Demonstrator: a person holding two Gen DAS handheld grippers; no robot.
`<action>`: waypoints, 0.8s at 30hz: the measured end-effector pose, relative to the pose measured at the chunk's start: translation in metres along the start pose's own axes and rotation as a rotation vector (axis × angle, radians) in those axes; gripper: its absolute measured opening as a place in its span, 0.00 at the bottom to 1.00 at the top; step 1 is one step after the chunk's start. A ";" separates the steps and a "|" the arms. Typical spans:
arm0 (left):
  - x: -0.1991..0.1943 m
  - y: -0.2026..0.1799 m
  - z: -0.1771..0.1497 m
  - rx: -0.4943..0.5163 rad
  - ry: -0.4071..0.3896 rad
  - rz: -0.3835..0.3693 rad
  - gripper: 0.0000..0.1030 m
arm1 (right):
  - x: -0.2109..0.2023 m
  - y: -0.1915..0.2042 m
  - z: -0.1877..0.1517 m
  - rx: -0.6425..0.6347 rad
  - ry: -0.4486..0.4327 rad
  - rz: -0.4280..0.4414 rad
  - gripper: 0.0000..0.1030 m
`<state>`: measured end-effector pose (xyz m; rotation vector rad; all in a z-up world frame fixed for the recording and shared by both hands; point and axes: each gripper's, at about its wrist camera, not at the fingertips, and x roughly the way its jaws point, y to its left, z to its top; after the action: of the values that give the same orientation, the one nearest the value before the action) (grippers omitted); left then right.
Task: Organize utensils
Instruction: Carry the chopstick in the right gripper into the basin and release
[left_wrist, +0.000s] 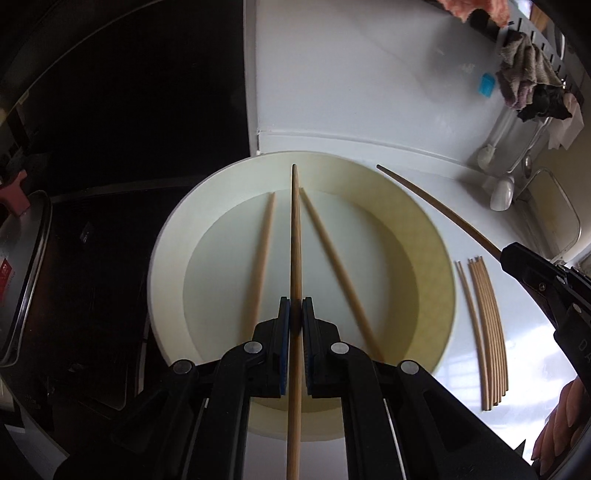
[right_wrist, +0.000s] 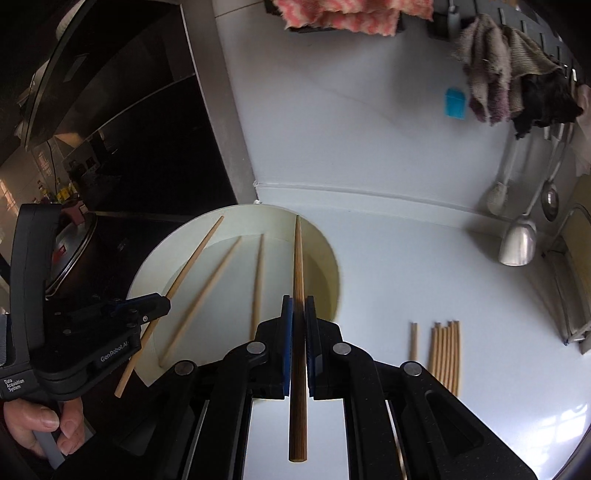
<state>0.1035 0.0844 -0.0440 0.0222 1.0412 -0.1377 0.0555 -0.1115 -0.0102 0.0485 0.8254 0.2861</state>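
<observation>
My left gripper (left_wrist: 295, 314) is clamped on one chopstick (left_wrist: 295, 236), which runs straight along the fingers and points away from me over the plate (left_wrist: 166, 258). My right gripper (right_wrist: 298, 314) is likewise shut on a darker chopstick (right_wrist: 297, 280), its long axis in line with the fingers, tip out over the plate's right rim.

Two loose sticks (left_wrist: 264, 251) lie in the plate, fanned either side of the one I hold on the left, tips to the far side.

The row (right_wrist: 445, 354) of sorted chopsticks lies on the counter (right_wrist: 406, 258) right of the plate, all running near to far. It sits just right of my right fingers, so that hand is the nearer one. My held stick is already roughly parallel to the row; I judge a sideways shift right and a lowering would lay it alongside.
</observation>
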 end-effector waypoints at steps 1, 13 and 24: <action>0.005 0.006 0.001 0.002 0.011 0.001 0.07 | 0.009 0.007 0.003 -0.006 0.012 0.004 0.06; 0.057 0.026 0.013 0.027 0.104 -0.033 0.07 | 0.093 0.038 0.014 -0.011 0.176 -0.026 0.06; 0.072 0.034 0.014 0.021 0.143 -0.037 0.10 | 0.125 0.042 -0.001 -0.010 0.284 -0.021 0.06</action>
<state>0.1557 0.1099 -0.1010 0.0323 1.1830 -0.1826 0.1251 -0.0378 -0.0940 -0.0109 1.1057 0.2804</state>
